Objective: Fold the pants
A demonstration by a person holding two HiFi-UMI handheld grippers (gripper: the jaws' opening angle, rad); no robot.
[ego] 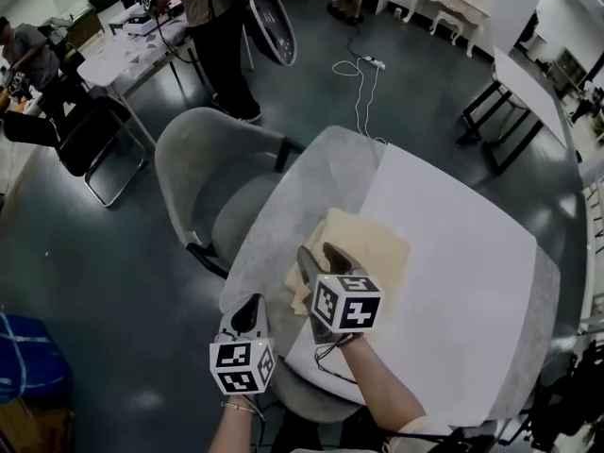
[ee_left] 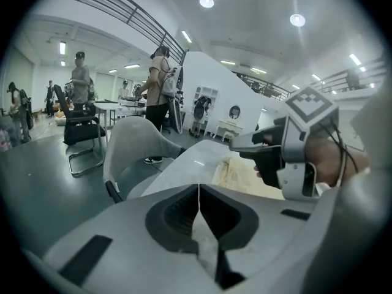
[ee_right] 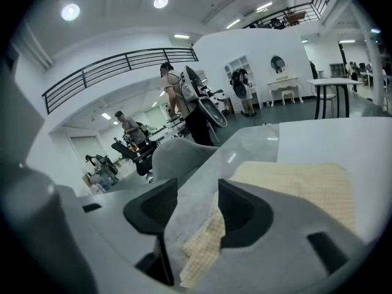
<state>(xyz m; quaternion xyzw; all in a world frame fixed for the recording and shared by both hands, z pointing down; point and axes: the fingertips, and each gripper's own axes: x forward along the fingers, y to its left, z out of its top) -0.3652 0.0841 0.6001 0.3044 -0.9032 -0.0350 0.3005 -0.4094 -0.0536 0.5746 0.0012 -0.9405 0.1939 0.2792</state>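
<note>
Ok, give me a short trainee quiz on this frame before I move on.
1. True or false: the right gripper has its fingers pressed together.
2. The pants are: A) bunched in a heap, B) folded flat on the table, C) hanging in the air?
3. Fill in: the left gripper has its fingers ____ (open/shut).
Key: 1 false, they stand apart; 2 B; 3 shut.

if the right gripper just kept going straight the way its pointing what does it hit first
Most likely the cream pants: their near corner already sits between the right gripper's open jaws, lying on the table. Exact depth is hard to judge.
</note>
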